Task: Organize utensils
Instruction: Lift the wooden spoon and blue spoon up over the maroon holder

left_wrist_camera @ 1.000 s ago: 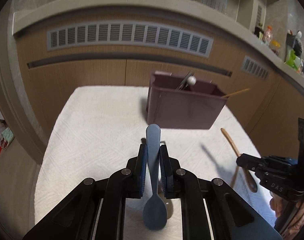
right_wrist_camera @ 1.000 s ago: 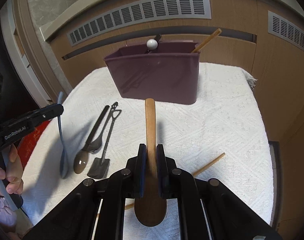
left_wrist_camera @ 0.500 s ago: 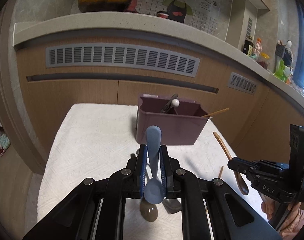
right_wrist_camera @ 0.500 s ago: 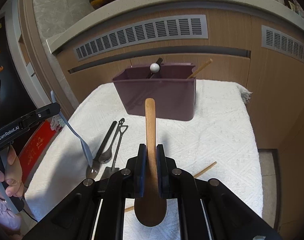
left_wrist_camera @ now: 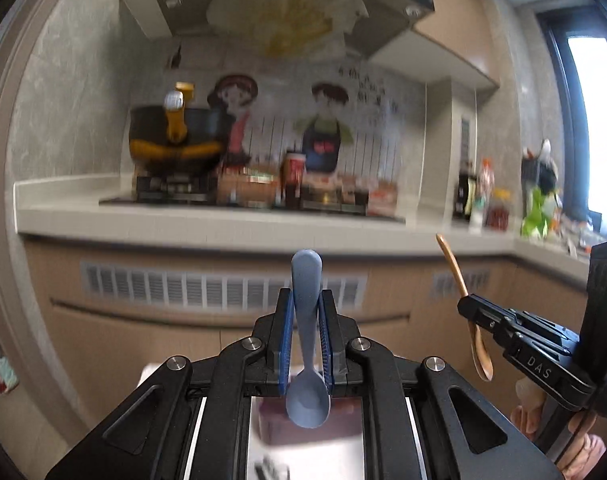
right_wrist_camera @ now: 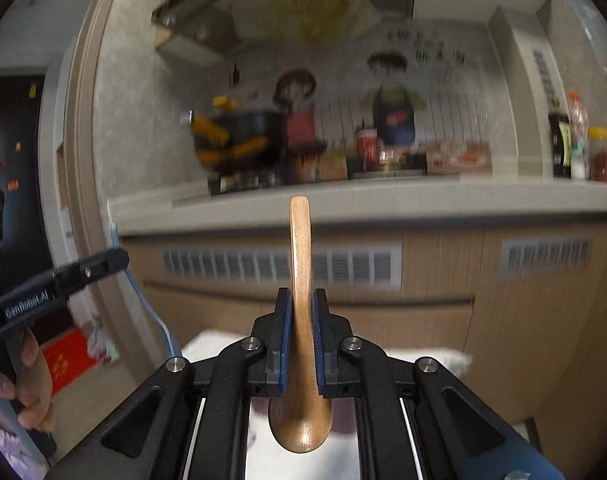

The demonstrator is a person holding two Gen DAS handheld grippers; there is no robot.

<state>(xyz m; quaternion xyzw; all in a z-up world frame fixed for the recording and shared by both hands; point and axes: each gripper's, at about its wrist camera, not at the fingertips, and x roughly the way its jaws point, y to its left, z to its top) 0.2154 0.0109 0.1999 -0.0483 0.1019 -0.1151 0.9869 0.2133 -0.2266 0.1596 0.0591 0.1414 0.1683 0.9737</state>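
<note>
My left gripper [left_wrist_camera: 306, 300] is shut on a blue plastic spoon [left_wrist_camera: 306, 276], handle pointing forward and up, bowl hanging near the camera. My right gripper [right_wrist_camera: 301, 300] is shut on a wooden spoon [right_wrist_camera: 300, 240], held the same way. Each view catches the other tool: the right gripper [left_wrist_camera: 469, 306] with the wooden spoon [left_wrist_camera: 453, 264] at the right, the left gripper [right_wrist_camera: 117, 258] with the blue spoon [right_wrist_camera: 143, 304] at the left. A sliver of the maroon utensil box [left_wrist_camera: 343, 424] shows under the left jaws. Both grippers are raised high above the white-clothed table [right_wrist_camera: 419, 354].
A kitchen counter [left_wrist_camera: 223, 228] runs across ahead, carrying a stove with a dark pot [left_wrist_camera: 175, 136], jars and bottles [left_wrist_camera: 479, 196]. Wooden cabinets with vent grilles [right_wrist_camera: 343, 264] stand beneath it. A hand [right_wrist_camera: 31, 384] grips the left tool. The view is motion-blurred.
Both grippers rose sharply and tilted up with their spoons. The table, maroon box and loose utensils dropped almost out of view, and the counter and wall came into view.
</note>
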